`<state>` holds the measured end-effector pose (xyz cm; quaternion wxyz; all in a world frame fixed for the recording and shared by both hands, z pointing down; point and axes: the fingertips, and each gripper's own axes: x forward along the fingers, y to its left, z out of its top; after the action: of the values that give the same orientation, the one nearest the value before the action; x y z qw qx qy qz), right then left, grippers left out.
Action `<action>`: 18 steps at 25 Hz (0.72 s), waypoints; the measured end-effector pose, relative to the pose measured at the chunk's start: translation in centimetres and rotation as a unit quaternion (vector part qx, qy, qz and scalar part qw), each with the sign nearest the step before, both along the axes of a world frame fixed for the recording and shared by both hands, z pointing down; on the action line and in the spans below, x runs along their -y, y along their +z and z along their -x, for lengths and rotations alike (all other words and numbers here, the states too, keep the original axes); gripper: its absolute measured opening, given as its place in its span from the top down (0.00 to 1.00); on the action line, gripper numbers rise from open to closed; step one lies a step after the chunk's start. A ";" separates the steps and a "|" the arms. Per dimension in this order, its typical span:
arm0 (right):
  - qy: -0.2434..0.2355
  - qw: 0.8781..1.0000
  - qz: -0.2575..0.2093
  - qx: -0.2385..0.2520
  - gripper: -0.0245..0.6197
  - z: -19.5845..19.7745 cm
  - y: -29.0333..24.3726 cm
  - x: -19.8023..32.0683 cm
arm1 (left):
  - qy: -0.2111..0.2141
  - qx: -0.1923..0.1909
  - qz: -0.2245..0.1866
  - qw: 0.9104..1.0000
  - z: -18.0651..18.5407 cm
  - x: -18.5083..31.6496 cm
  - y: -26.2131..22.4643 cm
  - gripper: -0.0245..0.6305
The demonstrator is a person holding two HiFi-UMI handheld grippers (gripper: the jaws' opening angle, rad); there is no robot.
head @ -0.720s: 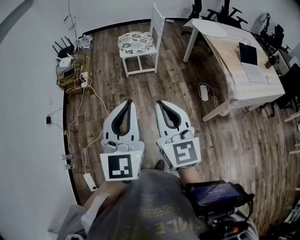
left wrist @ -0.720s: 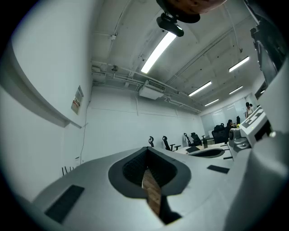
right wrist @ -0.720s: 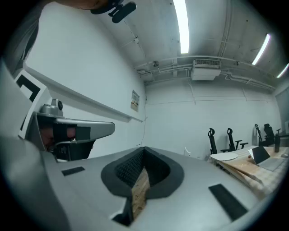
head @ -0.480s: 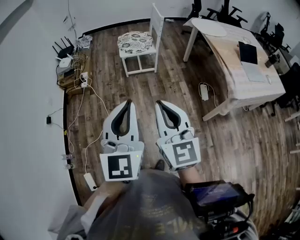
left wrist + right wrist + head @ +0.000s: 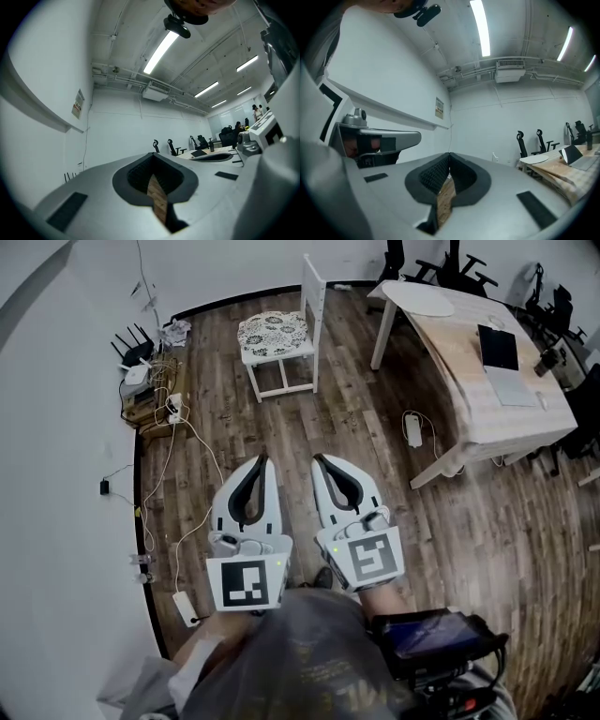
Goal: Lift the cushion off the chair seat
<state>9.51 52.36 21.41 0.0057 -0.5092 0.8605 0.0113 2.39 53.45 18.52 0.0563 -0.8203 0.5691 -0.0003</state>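
Note:
A white wooden chair (image 5: pixel 312 296) stands on the wood floor far ahead, in the upper middle of the head view. On its seat lies a white cushion with a dark floral print (image 5: pixel 274 334). My left gripper (image 5: pixel 263 458) and right gripper (image 5: pixel 317 458) are held level, side by side, close to the body and well short of the chair. Both are shut with nothing between the jaws. The left gripper view shows my left gripper (image 5: pixel 152 153) with its tips together, over a sliver of floor. The right gripper view shows the same of my right gripper (image 5: pixel 449 153). Neither gripper view shows the chair.
A long wooden table (image 5: pixel 469 390) with a laptop (image 5: pixel 497 348) stands at the right. A router and tangled cables (image 5: pixel 150 390) lie along the curved left wall. A power adapter (image 5: pixel 413 427) lies on the floor near the table leg. Office chairs (image 5: pixel 450 263) stand at the back.
The whole head view has slid slightly down and right, so the chair and the grippers sit a little lower in it. Both grippers stay shut, side by side.

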 end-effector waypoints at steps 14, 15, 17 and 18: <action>0.008 0.999 0.036 0.004 0.95 -4.5 2.6 2.7 | 0.004 0.004 0.032 0.999 -3.8 3.0 1.8 0.95; 0.013 0.999 0.038 0.003 0.95 -4.6 2.8 3.5 | 0.006 0.003 0.033 0.999 -3.6 3.7 2.0 0.95; 0.021 0.999 0.045 0.002 0.95 -4.4 3.1 5.4 | 0.009 0.000 0.036 0.999 -3.1 5.5 2.5 0.95; 0.023 0.998 0.050 0.003 0.95 -4.0 3.3 6.4 | 0.010 -0.002 0.038 0.999 -2.7 6.5 2.7 0.95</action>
<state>13.56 45.99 24.71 -0.0179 -0.5289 0.8479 -0.0331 5.05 46.97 21.18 0.0242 -0.8273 0.5610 -0.0193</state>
